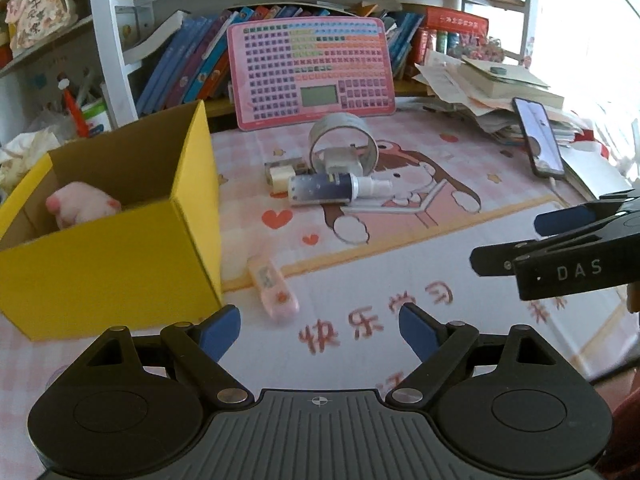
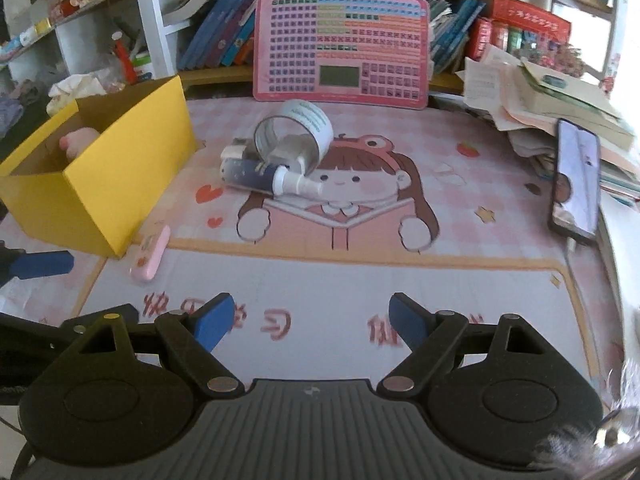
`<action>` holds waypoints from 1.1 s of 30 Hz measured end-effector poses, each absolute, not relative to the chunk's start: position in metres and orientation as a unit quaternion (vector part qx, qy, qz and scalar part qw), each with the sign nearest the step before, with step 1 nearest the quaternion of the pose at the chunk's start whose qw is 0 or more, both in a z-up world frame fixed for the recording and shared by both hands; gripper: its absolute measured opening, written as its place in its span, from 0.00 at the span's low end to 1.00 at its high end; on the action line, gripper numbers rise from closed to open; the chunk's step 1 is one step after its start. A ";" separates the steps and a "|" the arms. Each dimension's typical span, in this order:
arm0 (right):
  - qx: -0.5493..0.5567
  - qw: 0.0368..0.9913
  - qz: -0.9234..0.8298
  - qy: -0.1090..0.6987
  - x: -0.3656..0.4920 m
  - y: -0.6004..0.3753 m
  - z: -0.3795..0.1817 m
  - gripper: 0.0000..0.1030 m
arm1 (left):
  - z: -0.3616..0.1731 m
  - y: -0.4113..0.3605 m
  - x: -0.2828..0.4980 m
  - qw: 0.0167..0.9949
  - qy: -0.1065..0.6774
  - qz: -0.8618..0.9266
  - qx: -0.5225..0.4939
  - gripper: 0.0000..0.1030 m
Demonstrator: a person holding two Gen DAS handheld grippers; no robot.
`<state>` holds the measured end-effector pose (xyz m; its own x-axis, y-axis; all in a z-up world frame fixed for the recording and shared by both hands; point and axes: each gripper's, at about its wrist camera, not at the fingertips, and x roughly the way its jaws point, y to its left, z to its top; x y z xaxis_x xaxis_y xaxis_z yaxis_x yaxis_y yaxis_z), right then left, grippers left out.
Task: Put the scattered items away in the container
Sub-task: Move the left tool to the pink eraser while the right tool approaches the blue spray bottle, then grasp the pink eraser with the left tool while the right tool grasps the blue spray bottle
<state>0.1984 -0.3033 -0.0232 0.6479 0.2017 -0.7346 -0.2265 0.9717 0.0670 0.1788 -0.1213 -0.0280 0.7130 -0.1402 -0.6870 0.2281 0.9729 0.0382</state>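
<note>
Yellow box (image 1: pixel 120 248) sits at left of frame, a pink plush (image 1: pixel 80 206) inside. We hold the left gripper (image 1: pixel 320 330) and right gripper (image 2: pixel 311 320) spread wide and empty, with the spray bottle (image 1: pixel 332 188) and tape roll (image 1: pixel 343 148) at centre.

A pink cartoon desk mat (image 1: pixel 400 280) covers the table, printed with a girl reading and red characters along its 6 o'clock edge. At 12 o'clock a pink learning tablet (image 1: pixel 311 72) with a grid of keys and a small screen leans upright against a row of books (image 1: pixel 192 60) on the white shelf (image 1: pixel 108 40). At 2 o'clock lies a loose stack of papers (image 2: pixel 560 108); a smartphone (image 2: pixel 576 184), screen lit, leans against it. At 10 o'clock, crumpled tissue (image 2: pixel 74 84).
</note>
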 end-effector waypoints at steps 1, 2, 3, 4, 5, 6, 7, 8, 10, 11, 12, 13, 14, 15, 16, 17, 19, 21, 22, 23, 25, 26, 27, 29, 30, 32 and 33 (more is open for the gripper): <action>-0.012 0.907 0.125 0.402 0.204 -0.305 -0.024 0.81 | -0.028 -0.123 0.184 0.924 0.366 -0.094 0.062 0.84; -0.009 0.906 0.131 0.402 0.210 -0.306 -0.025 0.81 | -0.029 -0.125 0.190 0.923 0.369 -0.087 0.065 0.79; -0.006 0.906 0.137 0.401 0.215 -0.307 -0.025 0.81 | -0.029 -0.126 0.195 0.922 0.373 -0.079 0.065 0.76; -0.003 0.906 0.144 0.399 0.220 -0.308 -0.026 0.81 | -0.029 -0.127 0.200 0.922 0.376 -0.070 0.062 0.76; -0.001 0.906 0.150 0.397 0.224 -0.308 -0.026 0.81 | -0.029 -0.129 0.204 0.922 0.379 -0.062 0.055 0.74; -0.001 0.906 0.156 0.394 0.228 -0.309 -0.026 0.81 | -0.029 -0.130 0.208 0.922 0.381 -0.054 0.047 0.71; -0.002 0.905 0.162 0.393 0.232 -0.309 -0.027 0.79 | -0.030 -0.131 0.212 0.921 0.383 -0.046 0.043 0.69; -0.003 0.905 0.168 0.392 0.236 -0.310 -0.028 0.78 | -0.031 -0.133 0.216 0.921 0.387 -0.037 0.042 0.63; -0.009 0.904 0.175 0.391 0.243 -0.310 -0.029 0.74 | -0.036 -0.135 0.223 0.917 0.397 -0.018 0.038 0.54; -0.012 0.903 0.182 0.389 0.247 -0.310 -0.030 0.70 | -0.039 -0.136 0.227 0.914 0.403 -0.009 0.034 0.50; -0.016 0.902 0.187 0.388 0.250 -0.310 -0.031 0.68 | -0.041 -0.136 0.230 0.913 0.407 -0.001 0.029 0.50; -0.019 0.902 0.192 0.386 0.253 -0.310 -0.032 0.65 | -0.042 -0.137 0.232 0.912 0.408 0.006 0.025 0.49; -0.022 0.902 0.197 0.384 0.256 -0.309 -0.032 0.62 | -0.043 -0.138 0.234 0.912 0.409 0.013 0.024 0.47; -0.025 0.901 0.203 0.383 0.260 -0.309 -0.034 0.60 | -0.043 -0.139 0.236 0.912 0.408 0.021 0.025 0.43; -0.027 0.899 0.209 0.383 0.264 -0.308 -0.035 0.57 | -0.044 -0.140 0.239 0.912 0.408 0.029 0.025 0.41; -0.030 0.897 0.218 0.385 0.269 -0.307 -0.036 0.54 | -0.044 -0.141 0.242 0.912 0.408 0.037 0.024 0.40; -0.036 0.892 0.234 0.385 0.278 -0.304 -0.038 0.50 | -0.045 -0.141 0.248 0.911 0.410 0.050 0.022 0.37; -0.048 0.890 0.250 0.378 0.287 -0.298 -0.039 0.49 | -0.046 -0.141 0.254 0.908 0.412 0.070 0.017 0.33; -0.057 0.890 0.258 0.372 0.293 -0.294 -0.039 0.49 | -0.047 -0.141 0.258 0.907 0.413 0.080 0.013 0.32; -0.065 0.889 0.265 0.368 0.298 -0.289 -0.040 0.49 | -0.046 -0.141 0.260 0.906 0.413 0.087 0.011 0.30; -0.072 0.885 0.279 0.367 0.309 -0.283 -0.042 0.49 | -0.047 -0.143 0.265 0.905 0.414 0.095 0.013 0.28; -0.074 0.882 0.285 0.368 0.315 -0.279 -0.044 0.49 | -0.048 -0.144 0.266 0.904 0.416 0.098 0.015 0.26; -0.077 0.880 0.290 0.368 0.320 -0.276 -0.045 0.48 | -0.050 -0.144 0.268 0.903 0.418 0.099 0.014 0.26; -0.086 0.876 0.300 0.367 0.330 -0.270 -0.048 0.46 | -0.053 -0.143 0.271 0.900 0.423 0.101 0.010 0.25; -0.093 0.876 0.301 0.365 0.335 -0.266 -0.050 0.44 | -0.055 -0.143 0.272 0.899 0.426 0.102 0.007 0.25; -0.104 0.876 0.304 0.361 0.344 -0.259 -0.052 0.43 | -0.056 -0.141 0.275 0.897 0.429 0.103 0.001 0.24; -0.108 0.874 0.308 0.359 0.349 -0.255 -0.053 0.43 | -0.057 -0.141 0.276 0.897 0.430 0.103 -0.001 0.24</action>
